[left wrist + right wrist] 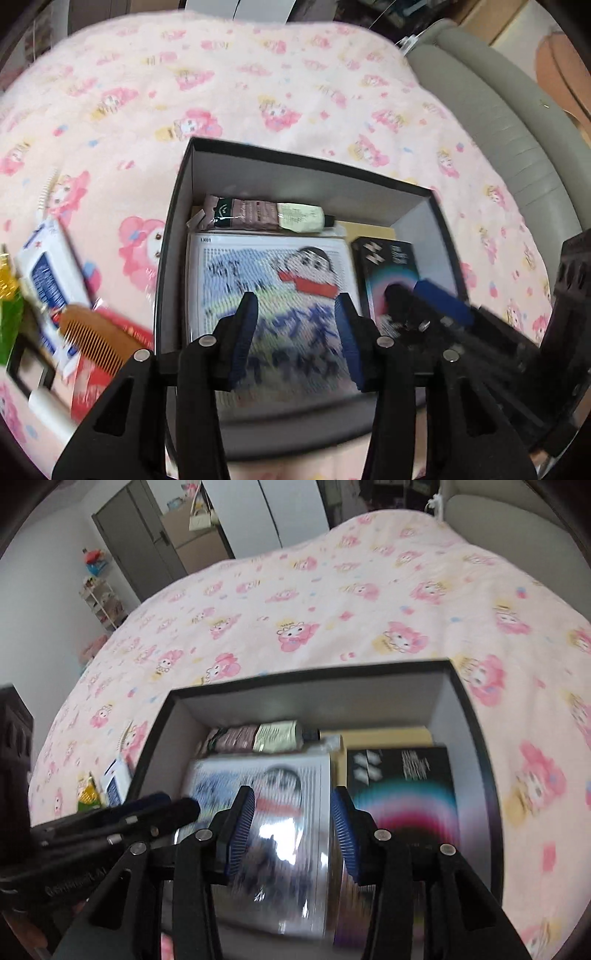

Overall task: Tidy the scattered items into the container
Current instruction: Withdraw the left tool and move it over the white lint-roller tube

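A black box with grey inner walls stands on the bed. In it lie a pink-and-green tube, a flat cartoon picture pack and a black rainbow carton. My left gripper hangs open over the picture pack, holding nothing. My right gripper is open too, just above the same pack. Left of the box lie a white-blue carton, a wooden comb, a green packet, a red pack and a white tube.
A pink cartoon-print quilt covers the bed all around the box. A grey padded headboard curves along the right. Beyond the bed are a dark door and a small white shelf.
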`<state>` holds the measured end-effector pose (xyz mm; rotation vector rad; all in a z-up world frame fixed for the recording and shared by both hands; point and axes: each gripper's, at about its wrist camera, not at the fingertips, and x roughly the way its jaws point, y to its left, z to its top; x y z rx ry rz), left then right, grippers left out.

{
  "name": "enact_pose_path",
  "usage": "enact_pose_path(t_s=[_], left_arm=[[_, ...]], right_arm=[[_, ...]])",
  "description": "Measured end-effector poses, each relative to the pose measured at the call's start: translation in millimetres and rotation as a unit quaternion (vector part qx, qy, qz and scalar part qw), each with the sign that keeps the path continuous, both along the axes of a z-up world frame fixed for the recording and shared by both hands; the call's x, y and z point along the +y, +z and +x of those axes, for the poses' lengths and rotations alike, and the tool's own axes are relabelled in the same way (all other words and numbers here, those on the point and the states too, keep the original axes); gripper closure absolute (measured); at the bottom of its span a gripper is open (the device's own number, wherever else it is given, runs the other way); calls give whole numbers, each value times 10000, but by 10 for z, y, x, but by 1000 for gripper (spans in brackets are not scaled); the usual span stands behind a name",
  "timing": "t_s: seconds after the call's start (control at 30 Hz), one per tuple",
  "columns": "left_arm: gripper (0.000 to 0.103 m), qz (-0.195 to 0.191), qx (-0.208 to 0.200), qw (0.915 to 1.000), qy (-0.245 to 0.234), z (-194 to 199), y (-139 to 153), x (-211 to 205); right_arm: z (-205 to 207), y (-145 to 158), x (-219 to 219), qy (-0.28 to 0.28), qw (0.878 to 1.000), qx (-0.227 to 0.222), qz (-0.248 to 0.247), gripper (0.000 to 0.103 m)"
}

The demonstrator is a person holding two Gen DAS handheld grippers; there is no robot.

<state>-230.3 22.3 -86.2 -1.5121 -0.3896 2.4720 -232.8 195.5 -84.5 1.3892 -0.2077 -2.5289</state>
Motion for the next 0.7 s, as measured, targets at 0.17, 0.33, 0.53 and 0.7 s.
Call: enact_pose_path(t_s=[0.17, 0.33, 0.53, 0.7], left_arm=[[56, -110, 414, 9990, -130, 508, 234, 97], [54, -160, 610, 9977, -264, 897, 339, 132], [54, -188, 650, 9976, -150, 1346, 316, -121], [53, -179, 646, 9977, -31, 1694, 278, -363]], right_arm=[[464, 130, 15, -194, 9996, 137, -152, 64], [858, 273, 2, -117, 9997, 191, -89, 64], [1295, 304, -121, 53, 9994, 319, -79, 64], [1536, 231, -397, 448, 9983, 275, -240, 64]])
